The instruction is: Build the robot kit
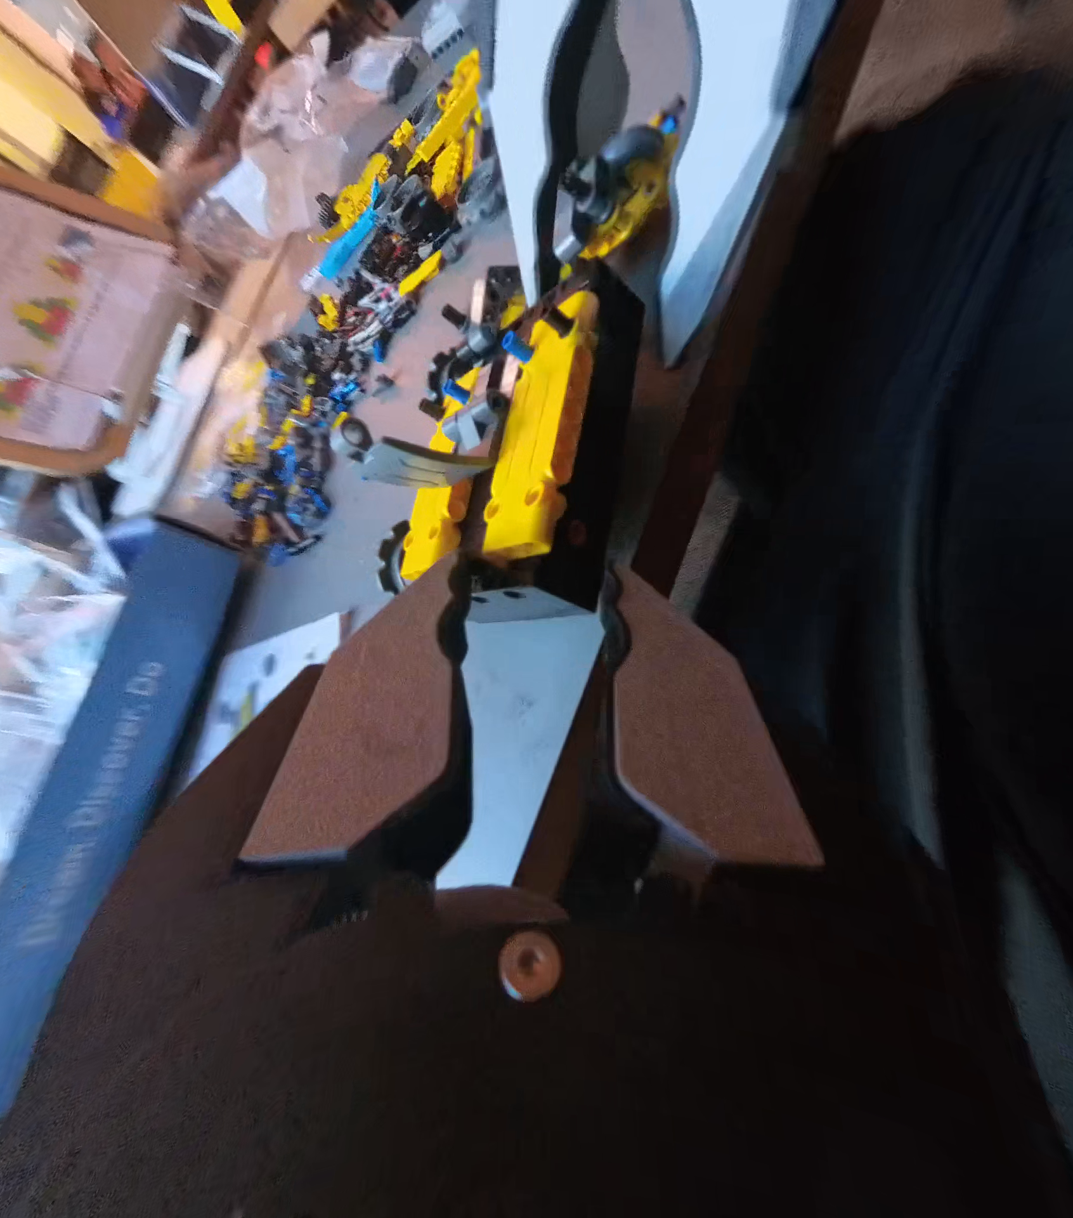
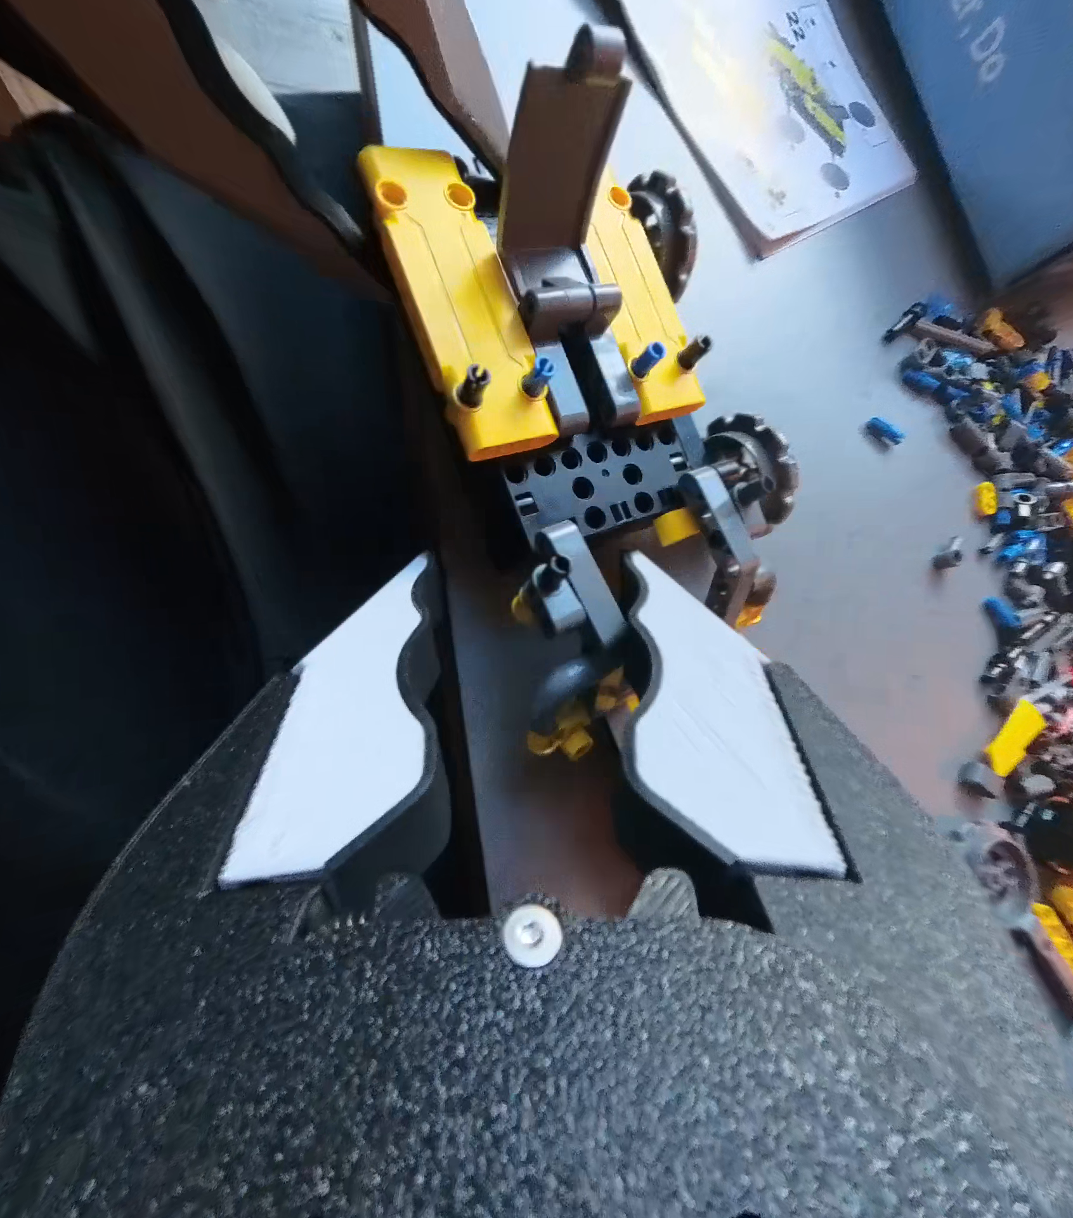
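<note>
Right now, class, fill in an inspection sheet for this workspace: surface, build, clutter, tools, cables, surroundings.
Surface: grey table, partly covered.
Build: yellow and black brick model with toothed wheels, held off the table between both tools.
Clutter: loose brick pieces spread along the table; clear plastic bags further off.
Tools: left tool grips the model's black end; right tool grips its small grey and yellow end.
Cables: nothing seen.
Surroundings: instruction booklet, dark blue box, person in dark clothing.

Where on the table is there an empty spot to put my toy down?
Bare grey table shows between the yellow model and the loose brick pile, below the instruction booklet. The pile side is crowded. The blue box fills the far corner.
</note>
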Action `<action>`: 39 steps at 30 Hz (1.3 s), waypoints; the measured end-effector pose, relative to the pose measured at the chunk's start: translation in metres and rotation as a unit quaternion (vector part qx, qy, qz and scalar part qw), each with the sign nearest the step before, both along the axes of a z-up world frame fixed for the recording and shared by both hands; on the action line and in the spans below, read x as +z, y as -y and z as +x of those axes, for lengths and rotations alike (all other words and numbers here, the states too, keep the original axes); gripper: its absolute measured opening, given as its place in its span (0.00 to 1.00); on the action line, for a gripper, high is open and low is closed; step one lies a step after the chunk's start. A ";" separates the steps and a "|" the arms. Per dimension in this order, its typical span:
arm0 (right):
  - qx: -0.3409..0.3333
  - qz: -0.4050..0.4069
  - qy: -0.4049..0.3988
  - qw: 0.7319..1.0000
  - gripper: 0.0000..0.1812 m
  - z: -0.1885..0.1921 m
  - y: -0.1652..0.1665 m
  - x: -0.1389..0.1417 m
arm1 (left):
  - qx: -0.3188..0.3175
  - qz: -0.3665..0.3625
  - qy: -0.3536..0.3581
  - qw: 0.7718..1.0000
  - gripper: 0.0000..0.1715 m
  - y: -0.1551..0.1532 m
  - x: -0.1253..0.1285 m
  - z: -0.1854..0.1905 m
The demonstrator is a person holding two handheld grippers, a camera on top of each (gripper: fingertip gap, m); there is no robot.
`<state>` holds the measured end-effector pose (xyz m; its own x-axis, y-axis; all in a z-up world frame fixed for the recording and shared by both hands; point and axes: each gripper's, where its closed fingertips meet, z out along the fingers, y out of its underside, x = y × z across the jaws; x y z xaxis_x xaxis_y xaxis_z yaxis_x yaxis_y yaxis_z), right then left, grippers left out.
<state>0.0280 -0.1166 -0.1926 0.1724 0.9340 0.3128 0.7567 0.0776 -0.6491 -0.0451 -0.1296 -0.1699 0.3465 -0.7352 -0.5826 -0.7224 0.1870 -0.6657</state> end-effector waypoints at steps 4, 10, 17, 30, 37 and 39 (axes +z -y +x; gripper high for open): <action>0.012 -0.003 0.000 1.000 0.23 0.002 -0.009 0.026 | 0.002 -0.139 0.064 0.988 0.21 -0.005 0.016 0.000; 0.045 -0.007 0.057 0.997 0.21 0.000 -0.020 0.032 | 0.006 -0.192 0.052 0.980 0.21 -0.016 0.020 -0.008; 0.050 -0.088 0.078 0.992 0.16 0.009 -0.019 0.037 | -0.009 -0.237 0.101 0.966 0.21 -0.015 0.028 -0.001; 0.018 -0.171 0.142 0.975 0.18 0.021 -0.050 0.076 | -0.019 -0.344 0.187 0.920 0.18 -0.026 0.046 -0.005; 0.047 -0.098 0.094 0.990 0.20 0.010 -0.061 0.097 | 0.001 -0.406 0.241 0.882 0.17 -0.037 0.047 -0.011; 0.048 -0.089 0.096 0.990 0.21 0.008 -0.064 0.102 | 0.008 -0.419 0.251 0.872 0.17 -0.041 0.047 -0.012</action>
